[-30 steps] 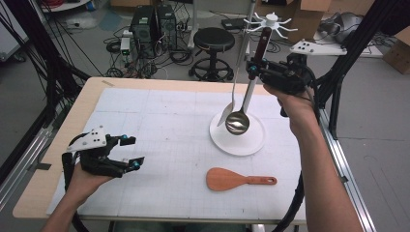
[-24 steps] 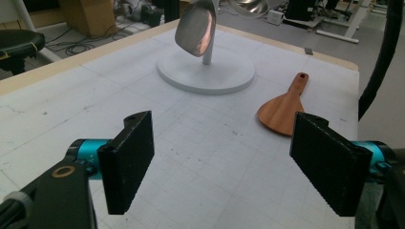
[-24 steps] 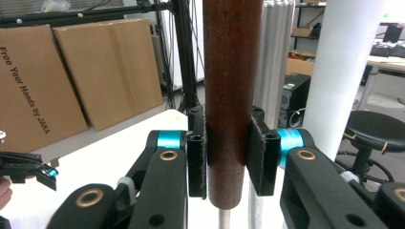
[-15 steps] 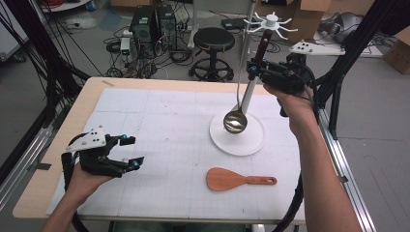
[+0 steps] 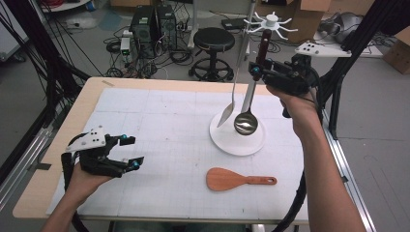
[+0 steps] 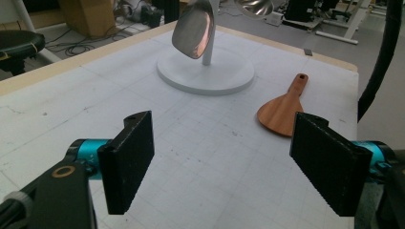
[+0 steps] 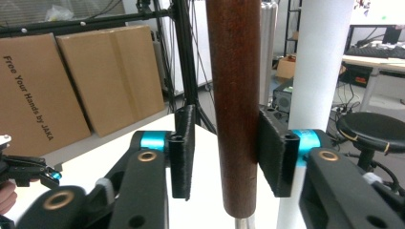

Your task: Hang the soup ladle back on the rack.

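The right tongs (image 5: 257, 72) are up at about 1 o'clock over the tabletop (image 5: 159, 125). They're around the dark wood handle of the ladle (image 5: 245, 123), and the jaws have just been opening. In the right gripper view the handle (image 7: 234, 105) stands upright between the pads. The right pad (image 7: 272, 152) looks like it's touching the wood, but there's a gap on the left side, so the grip is loose now, not a squeeze.

The ladle hangs straight down w/ its shiny bowl low over the white round base of the rack (image 5: 237, 140), at about 2 o'clock from the middle of the tabletop. A silver spoon (image 5: 226, 116) hangs just beside it, at the ladle's 9 o'clock. I can't tell if the top of the ladle is hooked on the rack yet.

The left tongs (image 5: 131, 152) are wide and hold nothing, resting low at 8 o'clock. A wooden rice paddle (image 5: 227, 179) lies flat at 5 o'clock, well apart from them.

What could go wrong: if the ladle isn't hooked, it'll prob. drop and bang the base, b/c the jaws are letting go. It could also swing into the spoon and knock it. If the right tongs pull away crooked, the touching pad may drag the handle and tip the rack.
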A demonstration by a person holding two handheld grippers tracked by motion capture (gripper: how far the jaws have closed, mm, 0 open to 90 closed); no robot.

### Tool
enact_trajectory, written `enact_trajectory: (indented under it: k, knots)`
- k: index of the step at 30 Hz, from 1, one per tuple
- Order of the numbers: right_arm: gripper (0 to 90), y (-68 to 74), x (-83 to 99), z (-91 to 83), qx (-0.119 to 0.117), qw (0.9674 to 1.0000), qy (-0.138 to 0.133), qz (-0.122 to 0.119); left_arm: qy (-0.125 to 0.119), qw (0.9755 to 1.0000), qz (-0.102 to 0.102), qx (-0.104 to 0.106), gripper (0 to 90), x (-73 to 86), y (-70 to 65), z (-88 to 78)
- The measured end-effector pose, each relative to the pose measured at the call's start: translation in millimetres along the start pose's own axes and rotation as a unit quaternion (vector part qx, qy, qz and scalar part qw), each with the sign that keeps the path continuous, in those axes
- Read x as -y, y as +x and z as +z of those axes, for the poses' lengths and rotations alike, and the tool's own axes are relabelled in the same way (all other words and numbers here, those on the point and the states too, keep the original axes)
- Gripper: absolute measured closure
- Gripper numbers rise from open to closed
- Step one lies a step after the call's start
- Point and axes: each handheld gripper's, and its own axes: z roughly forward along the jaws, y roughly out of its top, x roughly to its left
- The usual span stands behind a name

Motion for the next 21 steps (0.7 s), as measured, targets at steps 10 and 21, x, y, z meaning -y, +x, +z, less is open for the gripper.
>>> enact_trajectory:
  k: [10,21]
  knots:
    - [36.7,-6.0,4.1,-7.6,-0.002,1.0000,-0.005,-0.002,0.000,1.0000,-0.001,0.001,23.8,0.3,0.8,-0.1]
    - [36.7,-10.5,5.6,-18.9,-0.020,0.9998,-0.007,0.005,-0.001,1.0000,-0.003,-0.001,23.8,1.2,3.3,-1.5]
